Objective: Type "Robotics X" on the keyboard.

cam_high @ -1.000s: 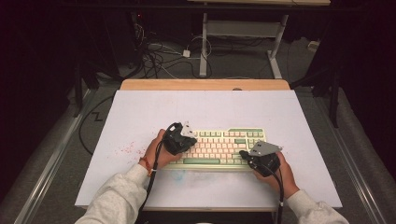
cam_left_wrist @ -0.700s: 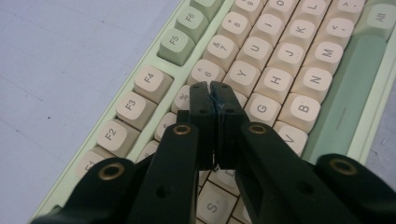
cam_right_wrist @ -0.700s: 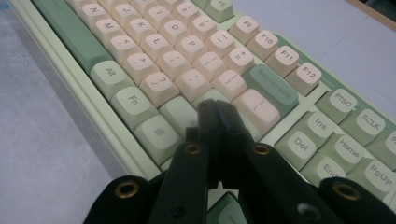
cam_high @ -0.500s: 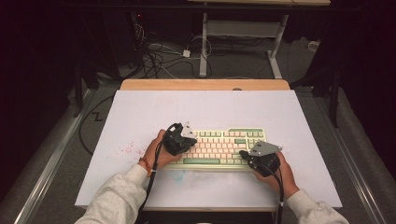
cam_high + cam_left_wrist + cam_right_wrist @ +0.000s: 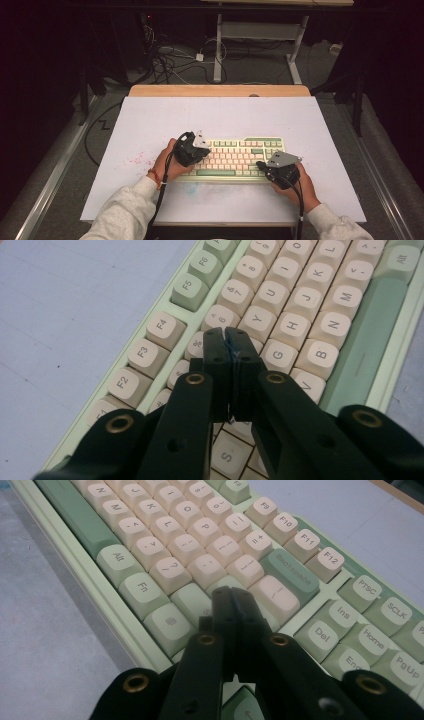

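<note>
Change since a second ago: nothing has visibly moved; both hands and the keyboard sit where they did.
Landmark: keyboard (image 5: 235, 158), pale green case with cream and green keys, lying flat on the white table sheet (image 5: 220, 117), nearer the person's edge than the far edge.
Left gripper (image 5: 192, 148): over the left end of the keyboard, held by the left hand (image 5: 169, 162), which rests at the keyboard's left side.
Left gripper, jaws: pressed together with nothing between them; in the left gripper view the joined tips (image 5: 223, 335) point down at the keys near 6 and Y, with T and G just beside them. Whether the tips touch a key cannot be told.
Right gripper (image 5: 280, 167): over the right front corner of the keyboard, held by the right hand (image 5: 297, 185), just off the keyboard's near right corner.
Right gripper, jaws: closed on each other, empty; in the right gripper view the tips (image 5: 231, 597) hang over the keys just below Backspace (image 5: 290, 575), near the Enter area, with Del and Ins to one side.
Space bar (image 5: 216, 172): long green key on the keyboard's near row, between the two grippers.
Stains: reddish specks (image 5: 137, 161) on the sheet, left of the keyboard.
</note>
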Demonstrator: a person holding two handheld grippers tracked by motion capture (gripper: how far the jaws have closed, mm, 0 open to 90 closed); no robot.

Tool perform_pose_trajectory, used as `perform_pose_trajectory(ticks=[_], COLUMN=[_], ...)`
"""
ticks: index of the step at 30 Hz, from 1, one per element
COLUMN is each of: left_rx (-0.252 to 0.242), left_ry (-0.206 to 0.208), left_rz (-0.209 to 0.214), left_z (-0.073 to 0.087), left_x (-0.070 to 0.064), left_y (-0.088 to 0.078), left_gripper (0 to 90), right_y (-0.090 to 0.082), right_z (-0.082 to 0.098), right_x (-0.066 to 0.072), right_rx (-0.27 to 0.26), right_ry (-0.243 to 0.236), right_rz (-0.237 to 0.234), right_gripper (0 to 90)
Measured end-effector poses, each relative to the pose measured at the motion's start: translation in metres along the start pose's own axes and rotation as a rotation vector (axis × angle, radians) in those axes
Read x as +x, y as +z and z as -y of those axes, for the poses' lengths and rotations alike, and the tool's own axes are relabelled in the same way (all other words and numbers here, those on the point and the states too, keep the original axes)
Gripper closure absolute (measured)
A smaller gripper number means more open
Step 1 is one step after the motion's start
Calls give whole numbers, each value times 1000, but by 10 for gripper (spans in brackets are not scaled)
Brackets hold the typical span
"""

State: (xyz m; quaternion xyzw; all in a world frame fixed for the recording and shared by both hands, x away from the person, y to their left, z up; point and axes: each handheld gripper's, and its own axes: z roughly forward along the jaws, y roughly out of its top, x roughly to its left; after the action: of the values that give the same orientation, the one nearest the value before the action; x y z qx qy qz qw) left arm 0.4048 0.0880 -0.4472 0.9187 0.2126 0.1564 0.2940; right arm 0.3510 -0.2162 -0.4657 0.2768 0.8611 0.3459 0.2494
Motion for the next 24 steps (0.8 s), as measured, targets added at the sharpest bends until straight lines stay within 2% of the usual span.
perform_pose_trajectory(ticks=[1,4,9,13,15,17,20,21,22,23,24], left_rx=[16,9,-46,-109,-137,-149,-183,-192,-201,-206,-222], left_ry=[1,12,11,10,11,15,23,35,32,19,8], left_rz=[0,-1,-19,-30,-34,-63,-57,-74,-91,-101,-121], left_z=[1,1,0,6,10,15,25,29,33,37,41], left_x=[0,-2,-1,-2,-2,-3,-4,-5,-5,-6,-7], left_y=[3,4,-12,-28,-36,-42,-49,-51,-52,-54,-55], left_gripper=[871,868,860,841,828,786,708,708,659,546,546], right_y=[0,0,0,-2,-6,-10,-18,-18,-20,-23,-23], right_z=[0,0,-1,-2,-2,-4,-6,-6,-6,-7,-7], right_x=[0,0,0,1,-1,-3,-5,-5,-5,-7,-7], right_rx=[-1,-1,1,-1,-21,-39,-67,-67,-73,-81,-81], right_ry=[0,-4,-9,-13,-2,0,14,14,15,19,19], right_rz=[0,-1,0,3,8,14,15,15,16,19,19], right_gripper=[900,900,900,900,900,900,900,900,900,900,900])
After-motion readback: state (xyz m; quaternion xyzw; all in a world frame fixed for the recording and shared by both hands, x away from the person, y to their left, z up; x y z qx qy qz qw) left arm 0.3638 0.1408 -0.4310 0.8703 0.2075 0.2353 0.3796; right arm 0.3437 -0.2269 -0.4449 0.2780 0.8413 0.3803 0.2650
